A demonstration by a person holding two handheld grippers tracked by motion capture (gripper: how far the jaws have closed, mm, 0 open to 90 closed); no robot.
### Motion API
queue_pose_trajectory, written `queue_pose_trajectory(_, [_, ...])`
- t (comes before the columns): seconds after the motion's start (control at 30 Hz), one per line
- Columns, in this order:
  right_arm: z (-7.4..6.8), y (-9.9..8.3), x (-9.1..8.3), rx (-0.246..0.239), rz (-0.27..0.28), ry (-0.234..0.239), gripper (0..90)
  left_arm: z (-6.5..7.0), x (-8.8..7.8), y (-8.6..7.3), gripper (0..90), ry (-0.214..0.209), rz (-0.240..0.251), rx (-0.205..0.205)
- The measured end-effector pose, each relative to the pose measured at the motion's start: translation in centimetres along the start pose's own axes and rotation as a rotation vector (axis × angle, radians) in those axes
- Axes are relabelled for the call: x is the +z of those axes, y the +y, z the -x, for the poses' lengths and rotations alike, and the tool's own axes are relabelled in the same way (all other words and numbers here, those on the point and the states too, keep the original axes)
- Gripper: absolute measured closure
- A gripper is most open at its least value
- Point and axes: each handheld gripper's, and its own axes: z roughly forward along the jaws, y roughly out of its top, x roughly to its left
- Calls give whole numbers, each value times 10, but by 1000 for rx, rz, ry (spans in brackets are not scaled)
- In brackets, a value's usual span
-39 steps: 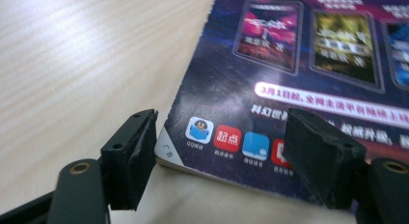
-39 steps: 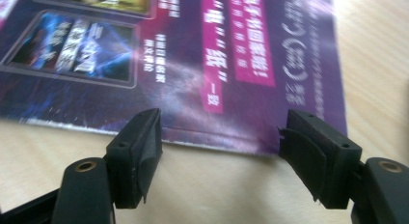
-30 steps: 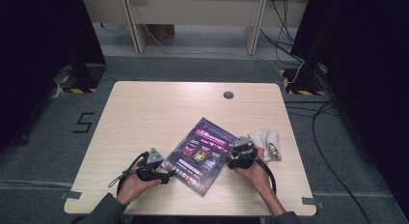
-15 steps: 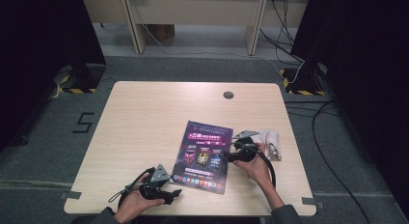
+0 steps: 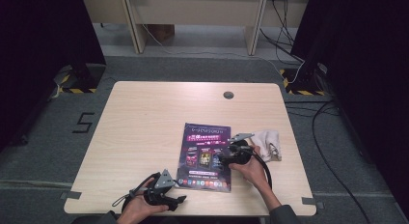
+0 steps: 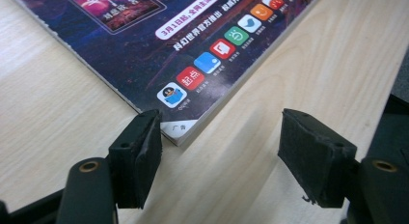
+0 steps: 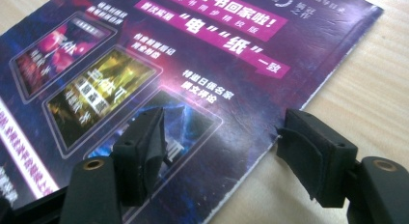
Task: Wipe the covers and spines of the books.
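Note:
A dark purple magazine (image 5: 205, 156) lies flat on the wooden table (image 5: 144, 122), nearly square to its edges. In the left gripper view, my left gripper (image 6: 222, 125) stands open low over the table. Its left pad sits beside the magazine's (image 6: 144, 35) near corner and nothing is between the pads. In the high view it (image 5: 181, 191) is at the magazine's near left corner. My right gripper (image 7: 224, 122) is open across the magazine's (image 7: 144, 64) right edge, one jaw over the cover and one over bare wood; its jaws have just opened a little further. It (image 5: 226, 156) comes in from the right.
A crumpled pale cloth (image 5: 267, 142) lies just right of my right hand. A round cable hole (image 5: 228, 95) sits near the table's far edge. The near table edge is close under both hands. Cables (image 5: 333, 151) run over the floor at the right.
The magazine has turned from a slanted lie to nearly straight. My left gripper has come off its left side and moved back toward the near edge, to its near left corner.

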Motion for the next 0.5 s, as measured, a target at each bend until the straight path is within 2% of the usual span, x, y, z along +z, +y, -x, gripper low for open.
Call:
queue_pose_trajectory(0.2, [-1, 4, 4, -33, 8, -17, 329, 5, 2, 0, 315, -14, -4, 18])
queue_pose_trajectory(0.4, [-2, 6, 1, -43, -4, -22, 342, 2, -1, 1, 309, -13, 8, 1])
queue_pose_trajectory(0.5, [2, 10, -9, -37, 33, -44, 342, -3, -4, 2, 271, 5, 33, -18])
